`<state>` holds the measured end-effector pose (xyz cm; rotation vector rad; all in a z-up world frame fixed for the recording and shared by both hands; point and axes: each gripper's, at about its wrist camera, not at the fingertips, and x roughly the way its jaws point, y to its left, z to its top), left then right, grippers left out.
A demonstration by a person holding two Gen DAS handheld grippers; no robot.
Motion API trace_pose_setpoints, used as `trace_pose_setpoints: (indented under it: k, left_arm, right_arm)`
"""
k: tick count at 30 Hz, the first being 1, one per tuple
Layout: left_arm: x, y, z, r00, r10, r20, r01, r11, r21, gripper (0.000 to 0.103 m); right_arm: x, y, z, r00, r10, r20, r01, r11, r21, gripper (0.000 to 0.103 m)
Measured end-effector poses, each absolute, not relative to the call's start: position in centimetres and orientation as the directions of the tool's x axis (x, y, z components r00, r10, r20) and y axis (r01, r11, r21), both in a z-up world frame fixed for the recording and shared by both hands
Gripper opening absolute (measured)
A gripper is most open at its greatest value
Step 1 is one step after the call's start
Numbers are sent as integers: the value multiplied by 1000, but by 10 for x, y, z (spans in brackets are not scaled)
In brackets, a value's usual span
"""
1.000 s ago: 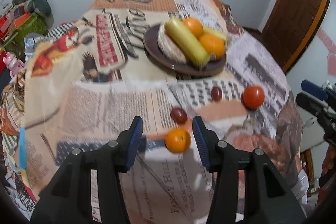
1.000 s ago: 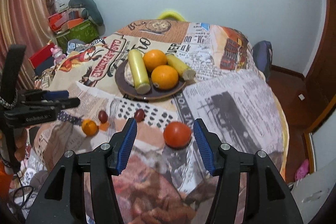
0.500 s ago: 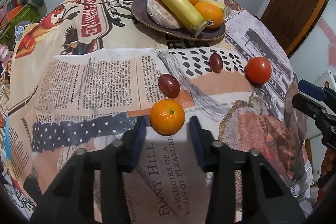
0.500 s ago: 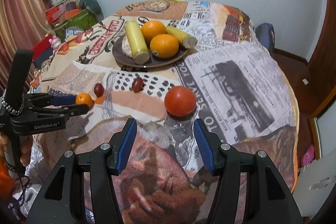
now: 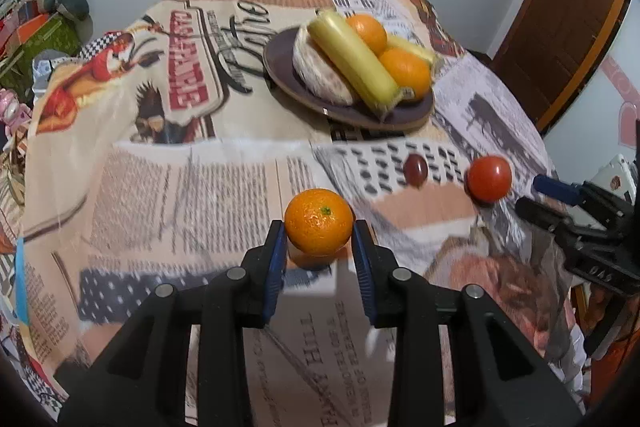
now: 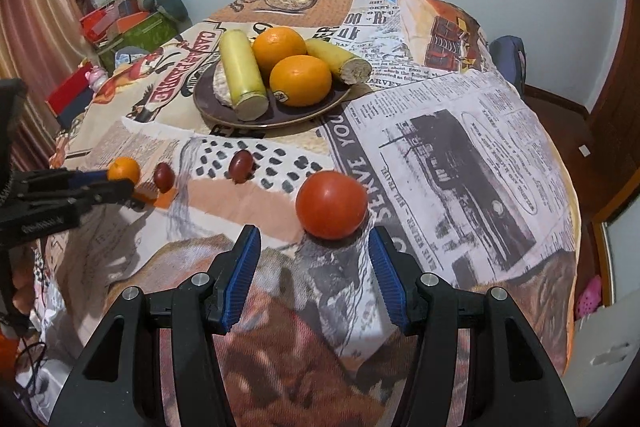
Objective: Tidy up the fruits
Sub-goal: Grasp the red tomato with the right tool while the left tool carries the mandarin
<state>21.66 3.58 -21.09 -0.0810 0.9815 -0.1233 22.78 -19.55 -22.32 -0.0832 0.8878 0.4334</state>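
My left gripper (image 5: 319, 233) is shut on a small mandarin (image 5: 319, 221) and holds it just above the tablecloth; it also shows in the right wrist view (image 6: 124, 169). My right gripper (image 6: 315, 259) is open, with a red tomato (image 6: 331, 205) just beyond its fingertips. Two dark grapes (image 6: 163, 176) (image 6: 241, 163) lie between mandarin and tomato. A brown plate (image 6: 212, 107) farther back holds two oranges (image 6: 300, 80), two yellow banana-like pieces (image 6: 242, 73) and a pale round piece.
The round table wears a newspaper-print cloth (image 6: 460, 147) that drops off at the near and right edges. Boxes and clutter (image 6: 128, 23) stand on the floor at the left. A wooden door (image 5: 568, 19) is at the right.
My left gripper has closed on the mandarin and lifted it slightly. My right gripper has drawn closer to the tomato and stays open.
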Motion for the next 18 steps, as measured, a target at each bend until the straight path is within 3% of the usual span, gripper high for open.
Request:
trace_pose_setpoints:
  k: [12,18]
  left_arm:
    - [243,37,-213,564,-139,-814,78,990,-115,33]
    - [249,36,-212,570,-146,-808,79,989,-122,33]
  right_arm:
    - [255,-188,-245,508,326,-797,-396,910,120,52]
    - [258,-191,-240,514,335,-790,-396,909,129,42]
